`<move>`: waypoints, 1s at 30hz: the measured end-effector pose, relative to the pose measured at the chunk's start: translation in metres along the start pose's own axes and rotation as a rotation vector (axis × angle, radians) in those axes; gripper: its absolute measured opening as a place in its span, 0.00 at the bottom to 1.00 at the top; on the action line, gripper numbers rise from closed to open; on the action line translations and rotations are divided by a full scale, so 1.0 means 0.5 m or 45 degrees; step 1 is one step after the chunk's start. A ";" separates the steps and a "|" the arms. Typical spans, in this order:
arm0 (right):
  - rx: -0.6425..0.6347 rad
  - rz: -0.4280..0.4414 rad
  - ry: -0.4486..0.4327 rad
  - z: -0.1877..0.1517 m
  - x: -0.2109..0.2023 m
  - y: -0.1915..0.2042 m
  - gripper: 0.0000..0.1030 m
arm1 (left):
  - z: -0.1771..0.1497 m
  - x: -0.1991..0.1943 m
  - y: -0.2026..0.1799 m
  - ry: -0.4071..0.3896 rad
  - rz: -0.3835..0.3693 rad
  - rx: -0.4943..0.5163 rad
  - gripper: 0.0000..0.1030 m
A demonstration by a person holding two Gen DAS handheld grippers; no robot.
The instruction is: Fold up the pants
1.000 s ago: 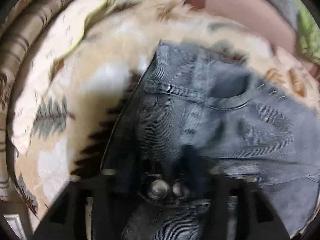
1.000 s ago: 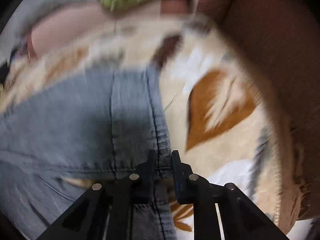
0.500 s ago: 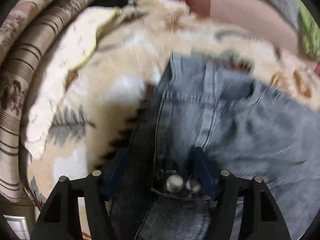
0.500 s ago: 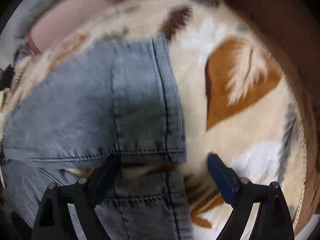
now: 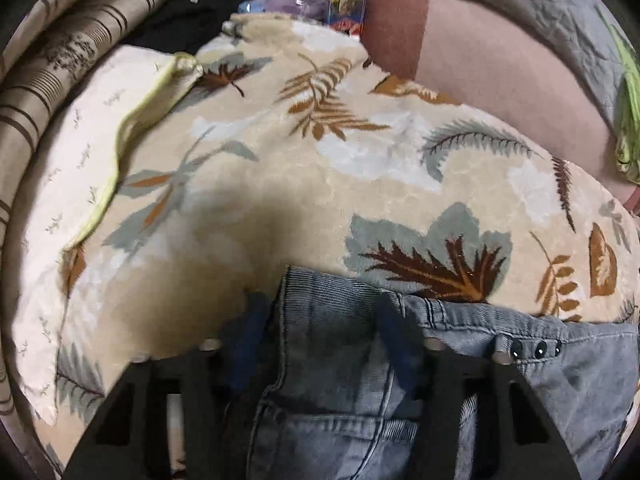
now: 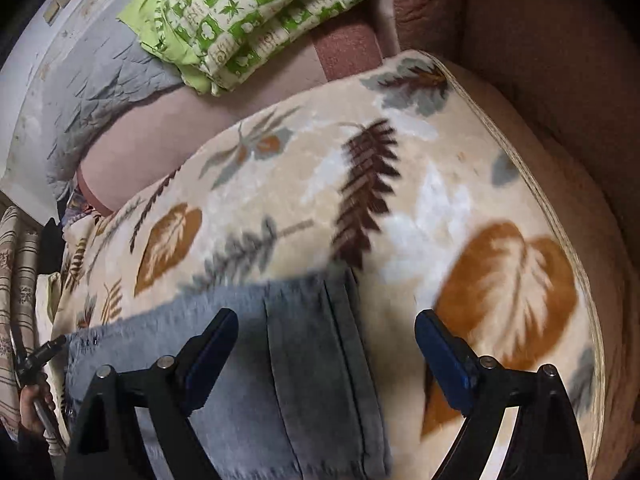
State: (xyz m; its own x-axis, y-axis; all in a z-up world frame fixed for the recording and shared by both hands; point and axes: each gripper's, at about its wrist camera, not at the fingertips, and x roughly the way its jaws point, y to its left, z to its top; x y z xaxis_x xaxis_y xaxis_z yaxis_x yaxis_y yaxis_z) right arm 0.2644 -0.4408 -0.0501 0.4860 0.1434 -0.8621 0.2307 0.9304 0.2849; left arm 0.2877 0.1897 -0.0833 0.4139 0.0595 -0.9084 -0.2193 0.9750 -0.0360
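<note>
Grey-blue denim pants [image 5: 340, 344] lie folded on a cream leaf-print blanket [image 5: 280, 168]. In the left wrist view my left gripper [image 5: 320, 316] is open, its fingers either side of the pants' waistband corner, holding nothing. The pants [image 6: 312, 360] also show in the right wrist view, hem end toward the blanket [image 6: 400, 184]. My right gripper [image 6: 326, 334] is wide open above that end, with its right finger over bare blanket.
A cream pillow [image 5: 72, 168] and striped cushions [image 5: 60, 52] lie left. A pink sofa back [image 5: 500, 76] runs behind, with a green patterned cloth [image 6: 248, 16] on it. The brown sofa arm [image 6: 560, 80] rises on the right. The blanket's edge [image 6: 560, 240] curves near it.
Both grippers let go of the pants, opened and pulled back. The pants now lie lower in both views, with more bare blanket showing beyond them.
</note>
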 end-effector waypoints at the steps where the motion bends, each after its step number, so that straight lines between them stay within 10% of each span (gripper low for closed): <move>1: 0.000 -0.001 0.006 0.011 0.013 0.005 0.88 | 0.001 0.006 0.001 0.005 -0.009 -0.013 0.48; 9: -0.053 -0.110 0.149 0.015 0.126 0.024 0.47 | 0.004 0.038 0.003 0.027 0.001 -0.040 0.46; 12: -0.065 -0.124 0.136 0.022 0.112 0.027 0.25 | 0.007 0.042 -0.006 0.043 0.072 0.019 0.03; 30: -0.115 -0.051 -0.148 0.003 -0.118 0.079 0.20 | -0.023 -0.204 0.039 -0.211 -0.143 0.007 0.02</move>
State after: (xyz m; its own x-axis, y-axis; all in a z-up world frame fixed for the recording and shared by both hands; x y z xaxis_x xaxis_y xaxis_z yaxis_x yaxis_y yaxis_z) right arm 0.2459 -0.4131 0.0126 0.5735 0.0701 -0.8162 0.1777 0.9620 0.2074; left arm 0.2310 0.2002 0.0040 0.5754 -0.0158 -0.8177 -0.1589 0.9786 -0.1308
